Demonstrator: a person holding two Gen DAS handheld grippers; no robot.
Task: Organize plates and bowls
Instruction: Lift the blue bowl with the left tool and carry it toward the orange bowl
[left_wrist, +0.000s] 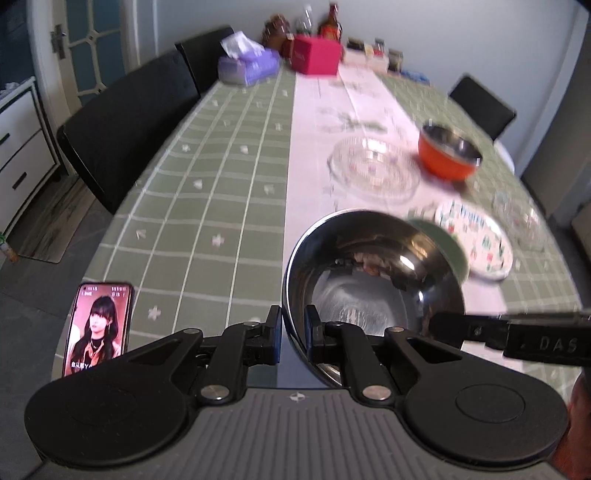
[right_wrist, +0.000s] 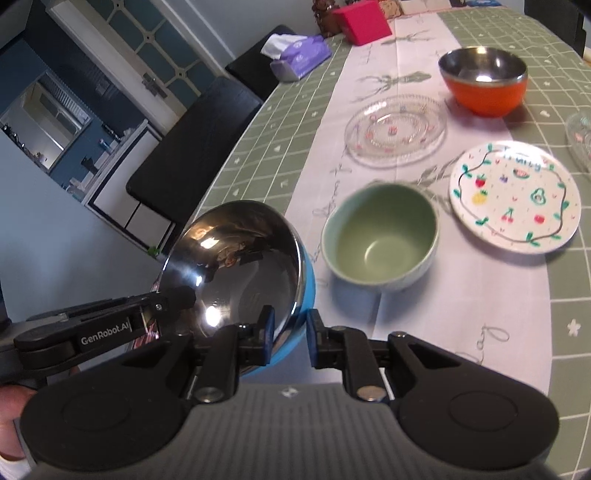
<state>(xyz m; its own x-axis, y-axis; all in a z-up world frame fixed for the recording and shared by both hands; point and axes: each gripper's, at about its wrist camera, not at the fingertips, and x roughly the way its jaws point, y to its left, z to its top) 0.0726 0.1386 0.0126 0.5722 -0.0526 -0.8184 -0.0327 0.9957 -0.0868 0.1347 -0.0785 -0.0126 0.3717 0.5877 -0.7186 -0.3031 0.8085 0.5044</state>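
Note:
Both grippers grip the rim of a steel bowl with a blue outside (left_wrist: 373, 280) (right_wrist: 240, 266), held tilted above the table's near edge. My left gripper (left_wrist: 293, 332) is shut on its near rim. My right gripper (right_wrist: 290, 334) is shut on the opposite rim and shows in the left view (left_wrist: 480, 328). A green bowl (right_wrist: 380, 240) stands just beyond. A fruit-patterned plate (right_wrist: 515, 195), a clear glass plate (right_wrist: 395, 129) and an orange steel bowl (right_wrist: 484, 85) lie farther back.
A phone (left_wrist: 98, 328) stands at the table's near left edge. A tissue pack (left_wrist: 247, 64), a pink box (left_wrist: 316, 55) and bottles sit at the far end. Black chairs (left_wrist: 122, 122) line the left side. Another glass dish (right_wrist: 580, 136) lies at the right.

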